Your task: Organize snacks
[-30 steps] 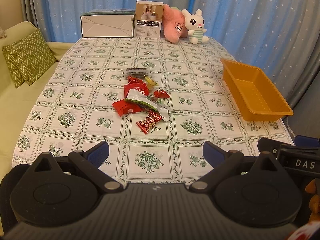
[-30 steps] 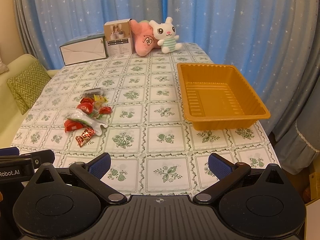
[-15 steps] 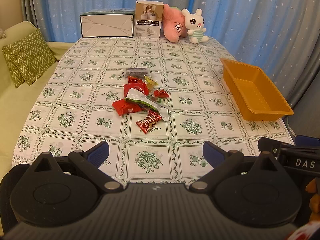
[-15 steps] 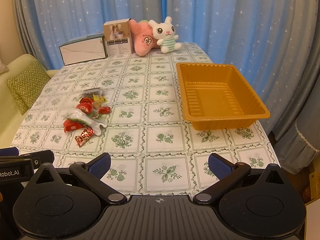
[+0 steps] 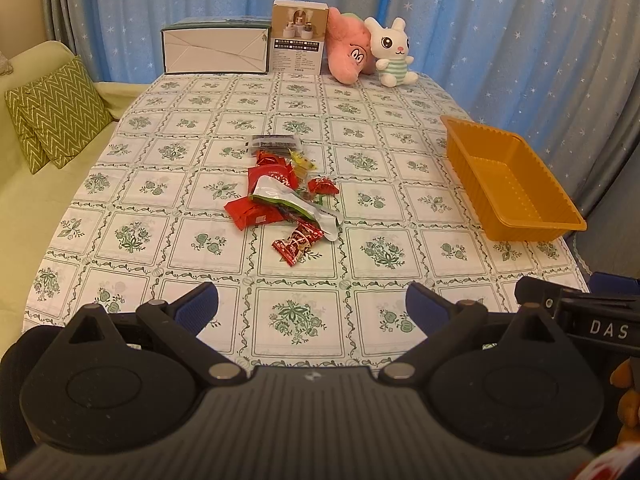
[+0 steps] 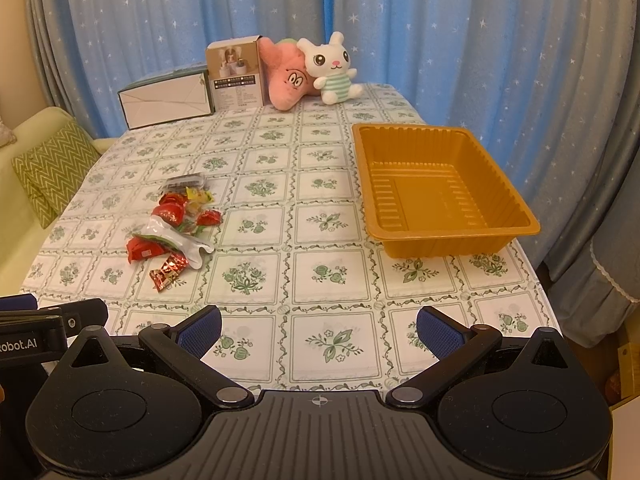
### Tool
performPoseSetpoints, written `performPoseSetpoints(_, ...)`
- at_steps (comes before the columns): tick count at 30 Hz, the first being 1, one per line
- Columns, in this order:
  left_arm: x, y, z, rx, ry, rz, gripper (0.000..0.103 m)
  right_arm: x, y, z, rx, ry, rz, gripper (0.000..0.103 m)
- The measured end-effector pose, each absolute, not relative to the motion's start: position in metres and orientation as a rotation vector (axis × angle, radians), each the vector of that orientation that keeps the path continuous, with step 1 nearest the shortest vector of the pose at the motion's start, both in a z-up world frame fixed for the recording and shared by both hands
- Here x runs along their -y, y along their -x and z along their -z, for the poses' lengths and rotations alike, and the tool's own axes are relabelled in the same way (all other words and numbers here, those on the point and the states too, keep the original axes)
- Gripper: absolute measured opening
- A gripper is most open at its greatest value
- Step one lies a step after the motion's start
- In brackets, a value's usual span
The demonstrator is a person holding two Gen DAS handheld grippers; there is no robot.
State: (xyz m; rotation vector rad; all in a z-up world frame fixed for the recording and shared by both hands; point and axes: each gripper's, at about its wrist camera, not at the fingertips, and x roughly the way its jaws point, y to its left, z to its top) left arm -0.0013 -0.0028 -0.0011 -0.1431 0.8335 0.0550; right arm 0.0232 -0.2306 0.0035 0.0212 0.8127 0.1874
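Nothing moved, snack pile (image 5: 286, 200) beside orange tray (image 5: 516, 224)

orange tray (image 6: 516, 222), red snack wrappers (image 5: 256, 213), green-patterned tablecloth (image 5: 384, 252)

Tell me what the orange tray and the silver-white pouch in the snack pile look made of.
Orange tray: looks like thin moulded plastic, semi-gloss, judging by its ribbed walls and floor and rolled rim. Silver-white pouch: probably metallised plastic film, shiny and creased, catching the light; foil laminate can't be ruled out.

Blue star-print curtains (image 5: 500, 32), pale green sofa (image 5: 24, 184) — zigzag cushion (image 5: 56, 112), floral-tiled tablecloth (image 6: 320, 200)
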Motion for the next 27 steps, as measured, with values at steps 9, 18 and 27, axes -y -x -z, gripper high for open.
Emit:
performPoseSetpoints(9,0.004,0.0021,0.0012,-0.835,0.153,-0.05,0.1,0.2296,-0.0225,-0.0034,-0.813,-0.021,-0.187,0.103)
performPoseSetpoints(18,0.0034,0.0029,0.0017,-0.835,0.155,-0.055,0.1,0.2301,-0.0221,-0.0027,-0.814,-0.021,-0.188,0.103)
performPoseSetpoints(27,-0.0057,0.0009,0.0026,-0.826,0.191,-0.044,0.099,0.229,-0.0228,0.0033,-0.814,-0.023,-0.193,0.103)
